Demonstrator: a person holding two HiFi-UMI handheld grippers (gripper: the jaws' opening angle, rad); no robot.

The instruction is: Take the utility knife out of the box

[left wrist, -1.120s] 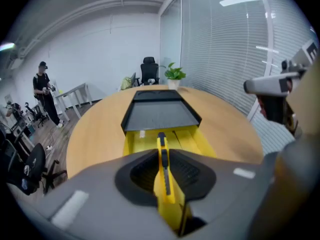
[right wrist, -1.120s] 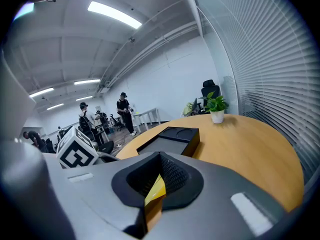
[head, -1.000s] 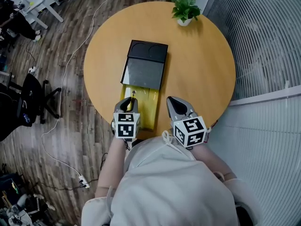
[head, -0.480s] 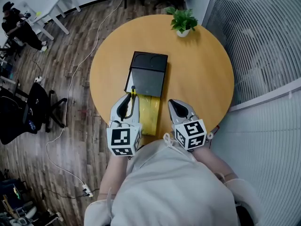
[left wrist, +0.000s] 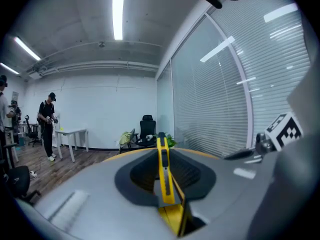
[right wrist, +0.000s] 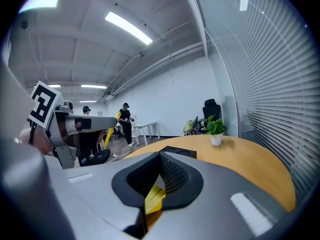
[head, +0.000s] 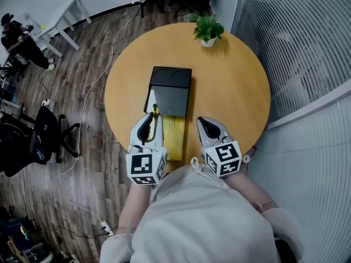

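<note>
A yellow utility knife sticks out forward from my left gripper, which is shut on it and holds it in the air over the near left of the round table. In the left gripper view the knife stands on edge between the pads. The box lies below: a yellow tray with a black part beyond it. My right gripper hovers just right of the tray, shut with nothing in it. From the right gripper view the yellow tray shows under the jaws.
The round wooden table carries a small potted plant at its far edge. A glass wall with blinds runs along the right. On the wooden floor to the left are an office chair, a cable and a person.
My left gripper has risen with the knife, lifting it up out of the yellow tray and levelling out. The right gripper has come up a little beside the tray.
</note>
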